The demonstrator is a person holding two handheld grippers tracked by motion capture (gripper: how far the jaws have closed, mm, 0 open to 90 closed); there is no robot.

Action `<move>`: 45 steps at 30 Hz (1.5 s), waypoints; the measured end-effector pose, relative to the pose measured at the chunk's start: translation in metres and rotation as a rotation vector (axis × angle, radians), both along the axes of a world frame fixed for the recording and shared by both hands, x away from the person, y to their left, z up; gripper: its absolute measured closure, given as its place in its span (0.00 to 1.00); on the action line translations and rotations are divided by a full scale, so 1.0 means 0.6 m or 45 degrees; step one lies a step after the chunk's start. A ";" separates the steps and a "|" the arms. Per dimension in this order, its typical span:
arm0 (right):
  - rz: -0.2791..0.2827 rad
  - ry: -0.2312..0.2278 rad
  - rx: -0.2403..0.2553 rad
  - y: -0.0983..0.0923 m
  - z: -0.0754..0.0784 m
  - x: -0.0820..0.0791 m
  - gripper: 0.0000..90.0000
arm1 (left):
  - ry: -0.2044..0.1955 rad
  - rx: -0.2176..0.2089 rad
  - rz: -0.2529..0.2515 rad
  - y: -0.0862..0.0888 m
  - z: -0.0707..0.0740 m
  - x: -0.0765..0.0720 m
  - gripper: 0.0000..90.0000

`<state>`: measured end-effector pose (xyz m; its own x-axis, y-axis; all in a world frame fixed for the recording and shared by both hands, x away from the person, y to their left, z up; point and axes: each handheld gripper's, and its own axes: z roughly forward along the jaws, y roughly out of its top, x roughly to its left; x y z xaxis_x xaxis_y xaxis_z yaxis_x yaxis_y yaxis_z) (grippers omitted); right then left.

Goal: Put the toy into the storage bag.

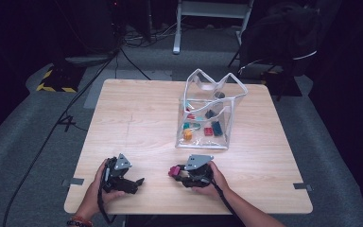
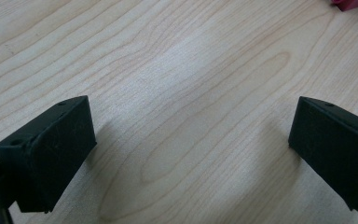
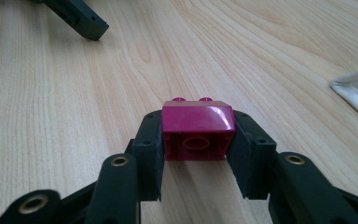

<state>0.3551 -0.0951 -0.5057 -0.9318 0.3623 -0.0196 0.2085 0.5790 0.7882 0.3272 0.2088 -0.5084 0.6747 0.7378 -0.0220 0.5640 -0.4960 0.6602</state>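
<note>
Pale wood-grain table point(image 1: 137, 123) carries everything, one square top with rounded corners. One clear plastic bag point(image 1: 210, 111), soft-walled with a crumpled open mouth, stands on the far right part of the table; several small coloured bricks lie inside it, too small to count surely. I read no writing anywhere. My two grippers sit at the table's near edge. My left gripper point(image 1: 123, 177), matte black, rests with jaws wide apart and nothing between them. My right gripper point(image 3: 196, 154) pinches one magenta brick point(image 3: 196, 128), glossy, blocky, two studs showing, hollow underside facing me, just above the table near the bag.
</note>
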 end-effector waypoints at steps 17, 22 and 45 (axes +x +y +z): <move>-0.080 0.005 0.049 -0.067 0.026 0.003 0.66 | 0.000 -0.002 0.005 0.000 0.000 0.000 0.01; -0.111 -0.022 0.075 -0.088 0.044 0.004 0.66 | 0.001 -0.002 0.005 0.000 0.000 0.000 0.01; -0.312 -0.156 0.151 -0.183 0.133 0.020 0.66 | -0.003 0.006 0.004 0.000 0.000 0.000 0.01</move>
